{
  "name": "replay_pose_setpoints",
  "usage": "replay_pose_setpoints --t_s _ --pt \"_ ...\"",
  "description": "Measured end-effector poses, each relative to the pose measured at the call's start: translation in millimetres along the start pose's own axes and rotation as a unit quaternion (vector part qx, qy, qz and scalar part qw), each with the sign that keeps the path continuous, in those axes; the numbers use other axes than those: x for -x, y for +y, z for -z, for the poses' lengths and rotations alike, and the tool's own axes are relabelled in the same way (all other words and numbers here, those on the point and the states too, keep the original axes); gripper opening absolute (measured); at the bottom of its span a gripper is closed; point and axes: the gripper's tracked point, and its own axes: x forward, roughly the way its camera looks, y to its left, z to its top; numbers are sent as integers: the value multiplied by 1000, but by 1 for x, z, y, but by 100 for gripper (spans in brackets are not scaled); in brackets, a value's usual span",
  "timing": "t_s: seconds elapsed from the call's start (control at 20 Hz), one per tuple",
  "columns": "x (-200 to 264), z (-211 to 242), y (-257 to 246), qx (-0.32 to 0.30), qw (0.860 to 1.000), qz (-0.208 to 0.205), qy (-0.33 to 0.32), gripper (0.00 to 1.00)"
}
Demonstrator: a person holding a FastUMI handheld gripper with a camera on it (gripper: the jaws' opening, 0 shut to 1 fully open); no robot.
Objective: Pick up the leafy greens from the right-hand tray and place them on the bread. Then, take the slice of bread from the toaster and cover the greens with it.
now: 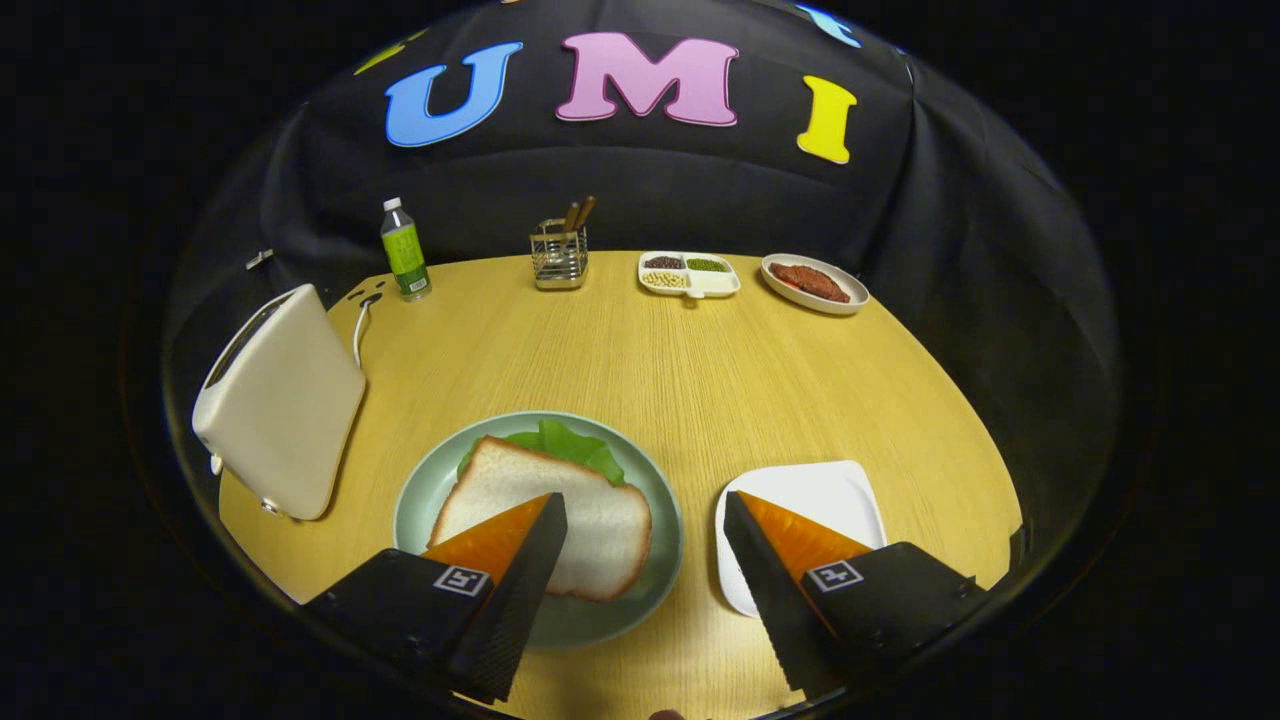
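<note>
Just ahead of spread hand-held gripper (645,515): bread (590,510) over greens (570,445).

A round wooden table (640,360) (pale, light-grained) stands before draped black cloth walls (700,210)

I count one toaster (280,405), one bottle (405,249), three plates (425,495) (835,495) (815,283), one divided dish (690,274), one bread slice (590,510), and my claw's (645,515) two spread fingers (525,570).

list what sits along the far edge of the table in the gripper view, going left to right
Clear plastic bottle with green label → wire metal utensil holder → white divided dish of beans → white oval plate of reddish-brown meat. The hand-held gripper hangs open, nearer, above the table.
</note>
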Motion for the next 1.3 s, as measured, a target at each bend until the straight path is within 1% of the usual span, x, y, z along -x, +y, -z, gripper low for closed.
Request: replay_pose_setpoints --t_s 0.15,0.35,0.45,0.6,0.75,1.05,1.3 --pt "26 -40 -1 19 999 -22 -46 99" --pt "71 -100 2 39 991 -52 -115 98" --pt "95 -125 6 41 986 -69 -144 99" --pt "126 -154 6 35 979 -82 -181 98" --pt "150 -173 0 23 974 -83 -209 98" --pt "182 -186 -13 34 966 -72 -247 98" --pt "182 -185 -16 46 965 -60 -253 98"
